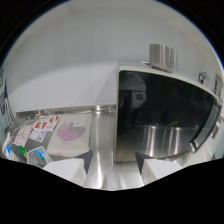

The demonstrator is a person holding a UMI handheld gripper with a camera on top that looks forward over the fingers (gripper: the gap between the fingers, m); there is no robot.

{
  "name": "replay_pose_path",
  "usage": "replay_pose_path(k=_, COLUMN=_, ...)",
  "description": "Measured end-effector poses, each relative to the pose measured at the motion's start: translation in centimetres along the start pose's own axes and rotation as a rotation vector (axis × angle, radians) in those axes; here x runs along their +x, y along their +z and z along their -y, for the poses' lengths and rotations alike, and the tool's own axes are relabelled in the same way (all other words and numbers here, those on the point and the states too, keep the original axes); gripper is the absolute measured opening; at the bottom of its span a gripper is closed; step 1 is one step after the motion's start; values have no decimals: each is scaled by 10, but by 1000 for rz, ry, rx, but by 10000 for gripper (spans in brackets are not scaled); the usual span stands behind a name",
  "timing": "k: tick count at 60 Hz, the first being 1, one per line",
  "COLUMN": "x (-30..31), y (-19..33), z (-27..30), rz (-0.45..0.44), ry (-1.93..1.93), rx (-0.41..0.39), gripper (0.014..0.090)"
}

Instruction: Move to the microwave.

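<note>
— Where is the microwave?
— The boxy white microwave with a dark, open cavity (165,120) stands just ahead of the tool (114,161), slightly to one side.
— And the tool?
— Its two dark fingertips stand apart, holding nothing (open). Beyond lie a small metal cup (162,56) on top and colourful printed packets (42,131) on the bench.

the microwave (165,117) stands just ahead of the tongs and a little to their right, its body white and its door swung wide open toward the far right. the cavity is dark and glossy (faint reflections show on its back wall), with a brushed metal floor or tray low inside. its front lower edge lies just beyond the two dark fingertips, which stand apart with nothing between them.
</note>
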Motion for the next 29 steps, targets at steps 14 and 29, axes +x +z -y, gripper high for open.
replay_pose_path(k=14, x=11, y=23, z=12, rz=12, ry=4, rx=0, gripper=835)
replay_pose_path(k=29, x=13, y=25, z=15, rz=14, ry=2, rx=1, gripper=835)
